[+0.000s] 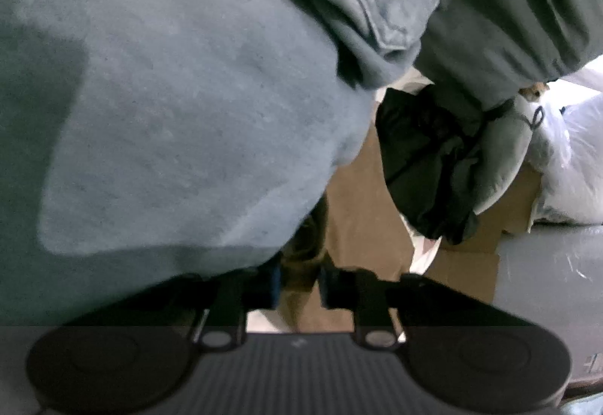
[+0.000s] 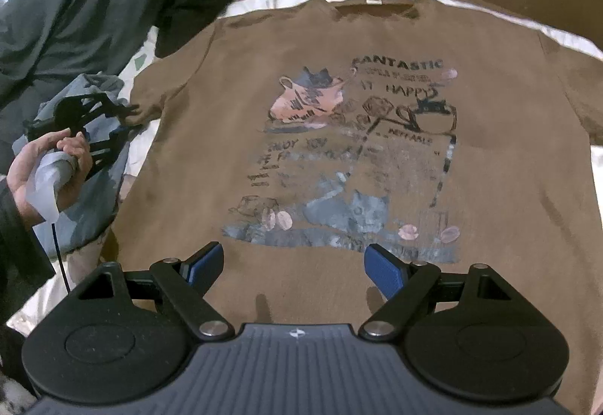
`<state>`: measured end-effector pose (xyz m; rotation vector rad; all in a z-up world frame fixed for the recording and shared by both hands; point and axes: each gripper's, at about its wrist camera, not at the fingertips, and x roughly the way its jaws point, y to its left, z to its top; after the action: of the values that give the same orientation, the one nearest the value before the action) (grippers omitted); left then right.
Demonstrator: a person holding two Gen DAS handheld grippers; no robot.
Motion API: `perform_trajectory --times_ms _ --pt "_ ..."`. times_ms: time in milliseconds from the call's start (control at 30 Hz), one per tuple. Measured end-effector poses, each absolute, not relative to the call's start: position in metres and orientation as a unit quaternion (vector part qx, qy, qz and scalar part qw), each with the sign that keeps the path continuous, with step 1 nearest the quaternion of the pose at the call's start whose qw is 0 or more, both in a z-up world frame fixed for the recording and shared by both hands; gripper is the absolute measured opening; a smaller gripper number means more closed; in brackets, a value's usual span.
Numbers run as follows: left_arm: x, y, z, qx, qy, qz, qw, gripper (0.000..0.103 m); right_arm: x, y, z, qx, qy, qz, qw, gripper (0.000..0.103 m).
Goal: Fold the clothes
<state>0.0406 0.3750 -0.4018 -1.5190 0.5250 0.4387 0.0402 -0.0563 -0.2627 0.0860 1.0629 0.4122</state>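
Right claw (image 2: pixel 292 266): wide, empty, over brown T-shirt (image 2: pixel 226 113) hem.
Left claw (image 2: pixel 124 113): narrow, at the shirt's left sleeve; grip unclear.
Shirt axis: hem-to-collar, away from right claw.

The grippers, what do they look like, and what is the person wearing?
Each gripper, right and left, is black: a ribbed body, two round discs, linkage arms with silver pivot pins, and fingers with blue pads. The left one has a pale handle with a thin dark cable trailing from it. The person wears a dark sleeve.

Dim light is leaving both views murky — fisheye corners are going black, and the close blue cloth (image 1: pixel 181 106) is blurring.
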Motion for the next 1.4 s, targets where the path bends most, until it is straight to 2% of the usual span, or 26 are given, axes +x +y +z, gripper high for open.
perform_trajectory --times_ms 300,433,567,667,700,800,867,933,1033,1400 --pt "0.031 0.378 -0.392 -0.658 0.231 0.182 0.693 0.018 0.046 -0.058 -0.277 0.039 0.517 0.187 0.835 0.086" --pt "0.024 0.374 -0.394 -0.664 0.228 0.175 0.691 0.024 0.048 -0.058 -0.279 0.049 0.517 0.182 0.835 0.086" --pt "0.022 0.370 -0.396 -0.656 0.227 0.169 0.699 0.024 0.051 -0.057 -0.281 0.052 0.514 0.178 0.838 0.086" --pt "0.026 0.369 -0.399 -0.656 0.227 0.166 0.701 0.019 0.054 -0.054 -0.284 0.060 0.510 0.173 0.841 0.086" --pt "0.027 0.369 -0.401 -0.656 0.227 0.165 0.701 0.011 0.055 -0.052 -0.285 0.063 0.507 0.172 0.842 0.086" --pt "0.027 0.371 -0.400 -0.655 0.228 0.165 0.701 0.011 0.060 -0.044 -0.289 0.073 0.502 0.173 0.844 0.086" --pt "0.028 0.372 -0.394 -0.648 0.229 0.161 0.709 0.010 0.065 -0.036 -0.291 0.081 0.499 0.180 0.844 0.077" --pt "0.030 0.374 -0.387 -0.637 0.233 0.157 0.718 0.010 0.071 -0.027 -0.293 0.089 0.503 0.185 0.840 0.060" --pt "0.032 0.379 -0.375 -0.627 0.229 0.146 0.730 0.010 0.080 -0.013 -0.293 0.089 0.496 0.188 0.843 0.047" --pt "0.043 0.400 -0.357 -0.601 0.246 0.125 0.750 0.009 0.117 0.063 -0.300 0.111 0.471 0.209 0.850 0.047"
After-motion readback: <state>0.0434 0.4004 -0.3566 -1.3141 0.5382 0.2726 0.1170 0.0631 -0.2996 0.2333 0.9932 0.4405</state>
